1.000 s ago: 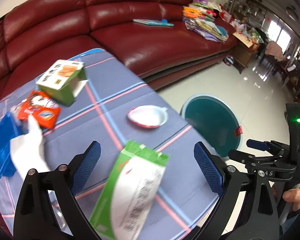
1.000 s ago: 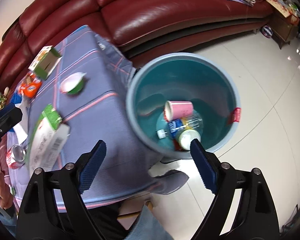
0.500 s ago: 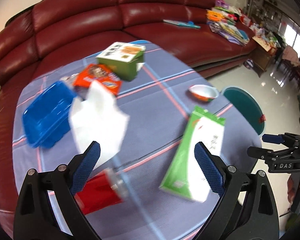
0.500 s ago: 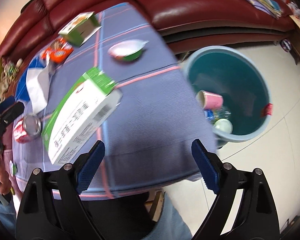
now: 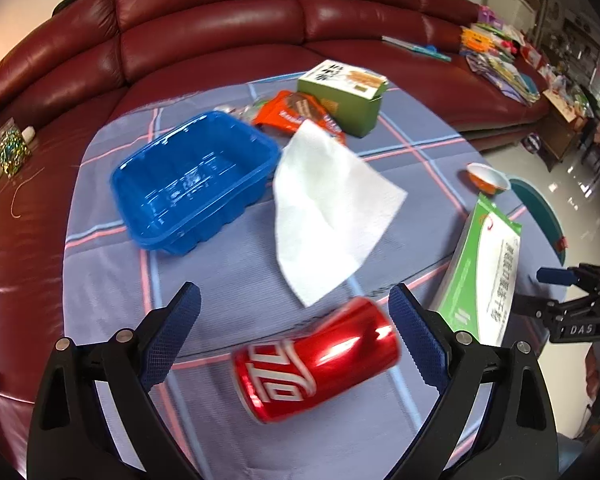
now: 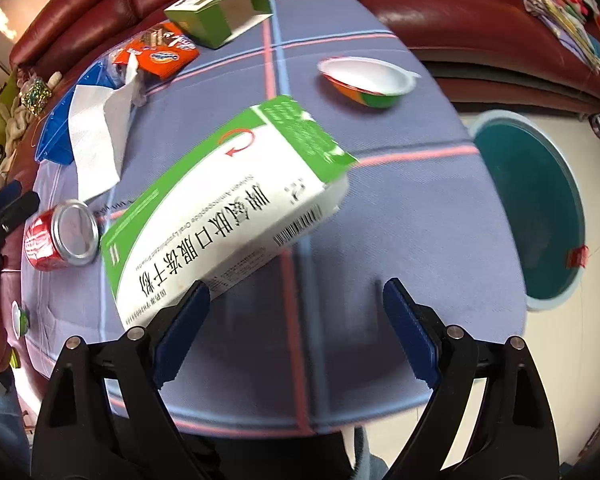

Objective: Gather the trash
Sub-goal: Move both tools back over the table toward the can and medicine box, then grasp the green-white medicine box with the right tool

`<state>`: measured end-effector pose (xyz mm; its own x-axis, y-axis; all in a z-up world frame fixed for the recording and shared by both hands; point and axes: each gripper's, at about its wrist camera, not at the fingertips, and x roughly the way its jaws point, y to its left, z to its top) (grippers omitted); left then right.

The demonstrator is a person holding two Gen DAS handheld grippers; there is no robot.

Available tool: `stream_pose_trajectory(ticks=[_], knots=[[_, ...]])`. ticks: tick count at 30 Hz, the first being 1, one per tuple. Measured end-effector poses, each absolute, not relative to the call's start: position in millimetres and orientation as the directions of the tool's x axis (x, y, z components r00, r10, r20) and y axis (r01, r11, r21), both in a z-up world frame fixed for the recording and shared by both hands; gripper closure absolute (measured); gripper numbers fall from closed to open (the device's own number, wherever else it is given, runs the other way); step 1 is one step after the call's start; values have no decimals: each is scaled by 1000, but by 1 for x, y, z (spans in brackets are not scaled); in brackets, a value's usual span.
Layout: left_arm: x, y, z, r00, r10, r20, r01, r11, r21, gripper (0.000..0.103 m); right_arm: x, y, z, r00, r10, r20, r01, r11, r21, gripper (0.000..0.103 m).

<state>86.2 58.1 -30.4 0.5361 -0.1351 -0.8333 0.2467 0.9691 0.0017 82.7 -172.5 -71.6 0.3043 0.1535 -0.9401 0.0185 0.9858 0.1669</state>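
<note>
A red soda can point(image 5: 318, 364) lies on its side on the blue plaid tablecloth point(image 5: 228, 280), just below and between the tips of my open left gripper point(image 5: 296, 306). A white napkin point(image 5: 328, 208) lies beyond it. My right gripper point(image 6: 296, 300) hangs open over the table's near edge; its left finger sits by the corner of a long green-and-white box point(image 6: 220, 216), not touching that I can tell. The can point(image 6: 60, 240) also shows at that view's left. The teal trash bin point(image 6: 532, 208) stands on the floor to the right.
On the table lie a blue plastic tray point(image 5: 196, 184), an orange snack wrapper point(image 5: 296, 114), an open green carton point(image 5: 342, 94) and a small foil-rimmed cup point(image 6: 366, 80). A red leather sofa point(image 5: 260, 28) wraps behind. The right gripper's body point(image 5: 572, 312) shows at the left wrist view's right edge.
Both grippers swept left from the bin over the table. The can has come between the left gripper's fingers, and the long box now sits before the right one. Jaws stayed wide.
</note>
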Motion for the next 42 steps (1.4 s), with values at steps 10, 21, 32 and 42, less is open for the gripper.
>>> stream_pose_trajectory(ticks=[10, 21, 32, 42], knots=[[91, 50, -32, 521, -185, -833, 318, 948, -12, 8, 120, -148, -59, 333, 158, -930, -34, 987, 155, 19], [95, 8, -42, 492, -204, -847, 404, 915, 14, 8, 133, -200, -69, 338, 297, -893, 52, 941, 333, 30], [112, 4, -64, 457, -123, -881, 374, 925, 65, 8, 142, -184, -69, 339, 465, -818, -19, 872, 488, 68], [109, 3, -59, 394, -236, -888, 441, 896, -42, 49, 140, -187, -61, 341, 524, -780, -48, 839, 543, 71]])
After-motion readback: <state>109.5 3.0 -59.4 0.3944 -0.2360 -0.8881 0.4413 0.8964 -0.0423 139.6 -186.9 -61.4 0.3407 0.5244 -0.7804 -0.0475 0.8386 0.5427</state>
